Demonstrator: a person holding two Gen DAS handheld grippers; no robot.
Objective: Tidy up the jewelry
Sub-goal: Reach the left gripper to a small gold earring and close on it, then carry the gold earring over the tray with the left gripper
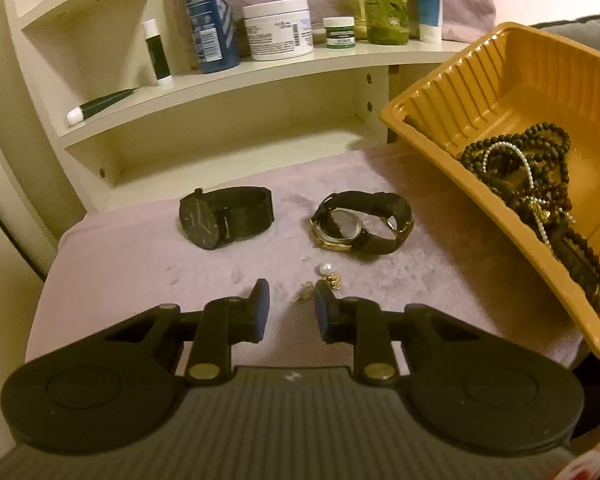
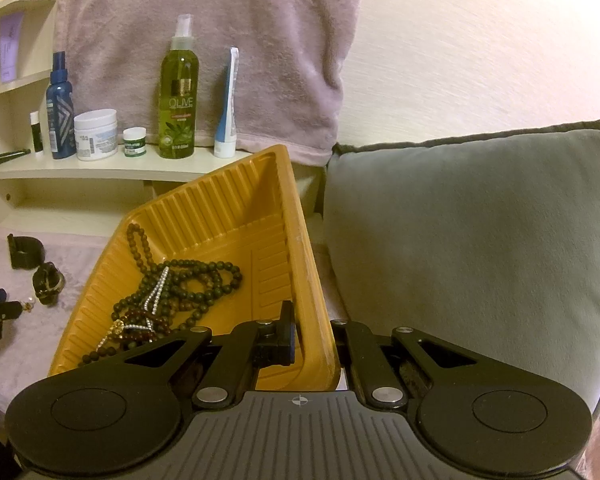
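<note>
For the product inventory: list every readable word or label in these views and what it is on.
"OLIVE": green spray bottle on the shelf.
Blue bottle, white jar, small green-banded jar, blue-and-white tube: print too small or blurred.
Watch dials: nothing readable.

2 watches (image 1: 228, 216) lie left of the tray (image 1: 428, 92) holding bead necklaces (image 1: 516, 152).

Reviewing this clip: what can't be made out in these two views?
- Small pale item between the left gripper jaws: too small, blurred, left wrist view.
- Right gripper's outer fingertip: hidden behind the yellow tray wall, right wrist view.
- Bead necklaces' lower end: tangled, shadowed under the tray rim.
</note>
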